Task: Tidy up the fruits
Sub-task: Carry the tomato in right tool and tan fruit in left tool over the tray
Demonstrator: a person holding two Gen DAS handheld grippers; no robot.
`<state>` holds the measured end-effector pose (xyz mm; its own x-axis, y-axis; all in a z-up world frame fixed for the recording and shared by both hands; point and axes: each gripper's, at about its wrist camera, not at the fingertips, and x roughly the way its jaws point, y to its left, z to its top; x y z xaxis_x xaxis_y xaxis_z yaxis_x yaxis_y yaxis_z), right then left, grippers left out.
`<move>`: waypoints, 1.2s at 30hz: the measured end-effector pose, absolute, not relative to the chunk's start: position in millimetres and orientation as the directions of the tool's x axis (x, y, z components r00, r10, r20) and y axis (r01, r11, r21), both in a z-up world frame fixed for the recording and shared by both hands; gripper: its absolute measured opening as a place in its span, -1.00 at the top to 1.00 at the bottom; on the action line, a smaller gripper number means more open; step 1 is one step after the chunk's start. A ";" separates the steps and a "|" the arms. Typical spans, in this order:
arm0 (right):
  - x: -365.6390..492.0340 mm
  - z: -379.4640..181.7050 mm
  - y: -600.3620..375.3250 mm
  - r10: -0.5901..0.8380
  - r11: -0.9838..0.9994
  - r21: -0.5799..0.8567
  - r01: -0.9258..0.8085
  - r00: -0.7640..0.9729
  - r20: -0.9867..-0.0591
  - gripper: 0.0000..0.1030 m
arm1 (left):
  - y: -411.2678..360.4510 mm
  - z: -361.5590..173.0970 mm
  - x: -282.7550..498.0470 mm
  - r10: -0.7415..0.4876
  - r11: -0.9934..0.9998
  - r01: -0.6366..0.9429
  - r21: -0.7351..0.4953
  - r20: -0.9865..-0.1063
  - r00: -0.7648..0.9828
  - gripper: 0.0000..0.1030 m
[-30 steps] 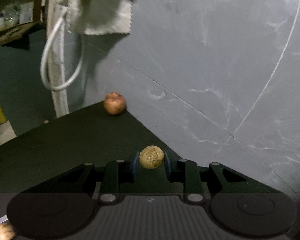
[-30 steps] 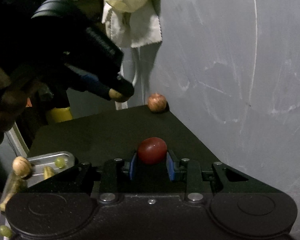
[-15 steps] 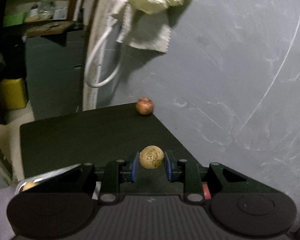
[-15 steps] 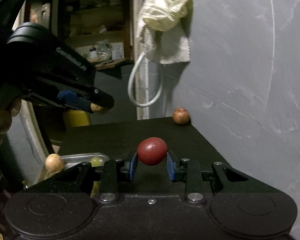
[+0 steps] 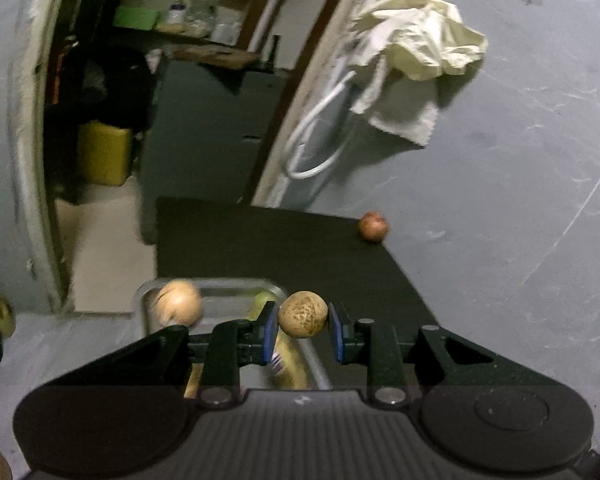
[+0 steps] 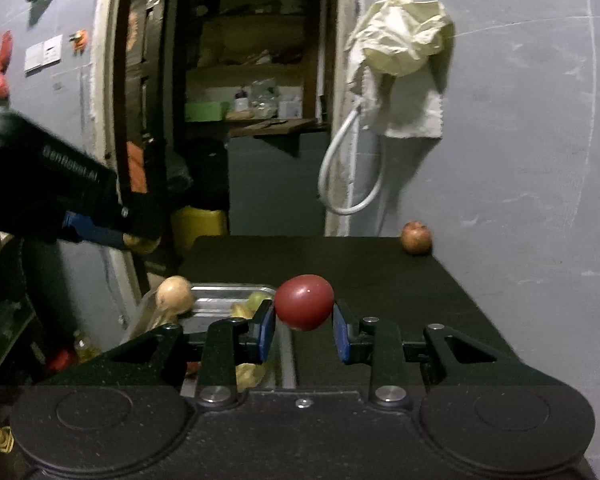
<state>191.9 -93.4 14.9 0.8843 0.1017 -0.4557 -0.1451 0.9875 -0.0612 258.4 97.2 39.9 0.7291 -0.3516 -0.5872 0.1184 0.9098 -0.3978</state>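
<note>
- Step in hand, as I am judging it: both grippers are carrying fruit toward the metal tray (image 5: 204,285), which is sitting at the left edge of the black table (image 5: 284,248) and already holding several pieces.
- The left gripper (image 5: 303,316) is clamping a speckled tan fruit (image 5: 303,313) between its blue pads, above the tray's right rim; in the right view it (image 6: 140,240) is showing up at the left, off the table's left edge.
- The right gripper (image 6: 304,312) is pinching a red fruit (image 6: 304,302), hanging just right of the tray (image 6: 228,294) over the table (image 6: 380,280).
- Next move, to my eye: each gripper is needing to come over a bare patch of the tray, dip and let go, one after the other so they are not crowding each other.
- A pale round fruit (image 5: 178,303) is perching at the tray's near-left corner (it may roll off if nudged), and yellow-green pieces (image 6: 256,300) are filling the middle, so free room is looking scarce.
- A reddish fruit (image 5: 374,227) is lying alone at the table's far right corner against the grey wall (image 5: 500,200), probably awaiting collection.
- Off the table, a cream cloth (image 5: 416,52) and a white cable loop (image 5: 320,140) are hanging on the wall, well clear of the work.
</note>
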 end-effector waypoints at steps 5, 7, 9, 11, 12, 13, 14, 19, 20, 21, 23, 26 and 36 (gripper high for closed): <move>183.2 2.2 -80.3 0.130 0.980 -0.068 -0.187 0.860 -0.493 0.36 | 107.9 8.9 238.7 -0.337 0.911 0.069 -0.407 -0.635 0.695 0.44; 180.0 -3.8 -76.8 0.137 0.976 -0.077 -0.204 0.848 -0.513 0.36 | 108.3 -6.2 231.8 -0.335 0.911 0.053 -0.408 -0.660 0.673 0.44; 177.8 -9.9 -74.6 0.142 0.971 -0.089 -0.221 0.836 -0.530 0.36 | 109.4 -20.1 223.1 -0.337 0.910 0.040 -0.413 -0.677 0.654 0.44; 173.4 -17.7 -71.9 0.148 0.965 -0.102 -0.242 0.821 -0.551 0.36 | 110.1 -32.8 214.4 -0.336 0.909 0.026 -0.416 -0.695 0.636 0.44; 171.3 -21.2 -70.7 0.151 0.962 -0.108 -0.252 0.815 -0.559 0.36 | 110.4 -37.8 210.6 -0.337 0.908 0.020 -0.418 -0.702 0.627 0.44; 168.5 -24.5 -69.2 0.156 0.959 -0.111 -0.262 0.809 -0.567 0.37 | 111.5 -42.3 206.1 -0.337 0.907 0.013 -0.420 -0.709 0.620 0.44; 167.3 -26.8 -68.4 0.159 0.956 -0.114 -0.271 0.804 -0.572 0.37 | 112.3 -47.1 201.3 -0.338 0.905 0.004 -0.425 -0.714 0.612 0.44; 161.5 -32.2 -59.8 0.188 0.939 -0.125 -0.319 0.785 -0.591 0.36 | 119.0 -62.7 186.4 -0.331 0.898 -0.046 -0.438 -0.740 0.586 0.43; 160.3 -32.9 -57.3 0.196 0.935 -0.128 -0.332 0.781 -0.593 0.37 | 119.6 -64.5 185.3 -0.327 0.897 -0.056 -0.437 -0.745 0.581 0.43; 159.1 -33.6 -55.6 0.203 0.931 -0.129 -0.341 0.778 -0.595 0.36 | 120.6 -66.5 183.9 -0.324 0.897 -0.065 -0.438 -0.750 0.576 0.43; 159.0 -34.9 -52.5 0.216 0.925 -0.126 -0.360 0.767 -0.604 0.36 | 121.0 -69.6 183.0 -0.321 0.897 -0.078 -0.436 -0.760 0.565 0.43; 162.1 -37.0 -49.1 0.230 0.918 -0.119 -0.378 0.752 -0.618 0.36 | 121.1 -73.7 180.3 -0.318 0.897 -0.086 -0.433 -0.770 0.552 0.43; 190.3 -41.0 -43.4 0.257 0.891 -0.112 -0.440 0.693 -0.674 0.37 | 118.6 -82.7 178.8 -0.316 0.889 -0.122 -0.441 -0.784 0.534 0.43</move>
